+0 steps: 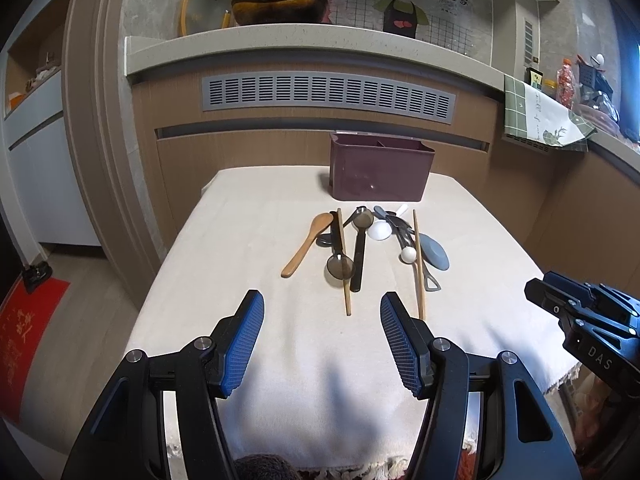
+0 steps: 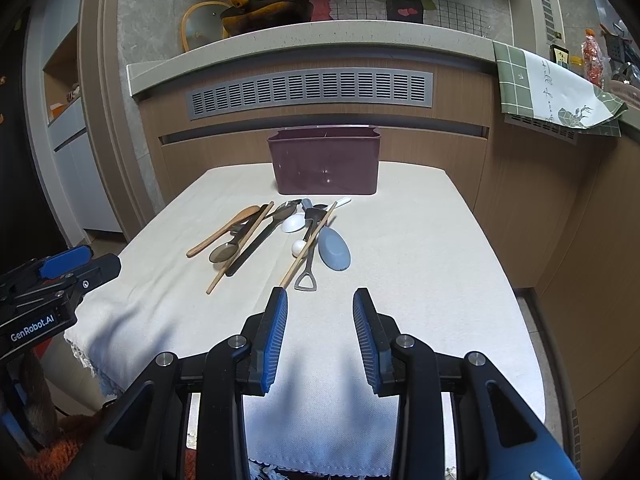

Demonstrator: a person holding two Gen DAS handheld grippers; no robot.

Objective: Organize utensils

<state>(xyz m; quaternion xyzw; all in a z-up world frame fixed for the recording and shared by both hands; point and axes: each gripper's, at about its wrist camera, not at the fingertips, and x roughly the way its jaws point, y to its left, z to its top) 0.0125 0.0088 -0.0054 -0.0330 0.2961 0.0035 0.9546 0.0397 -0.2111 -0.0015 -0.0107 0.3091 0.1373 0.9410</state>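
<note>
- Right wrist view: the right gripper (image 2: 320, 300) is held with jaws apart and empty, low over the cloth (image 2: 420, 260), just short of a chopstick (image 2: 308, 245) tip.
- Left wrist view: the left gripper (image 1: 322, 304) is likewise spread wide, nothing held.
- Utensils (image 1: 360, 240) are piled mid-table, overlapping; none has been sorted yet.
- An outer, uncrossed piece is best taken first, pinched near its free end.
- The bin (image 1: 380, 170) stands behind the pile; a divider is seen, contents cannot be told.
</note>
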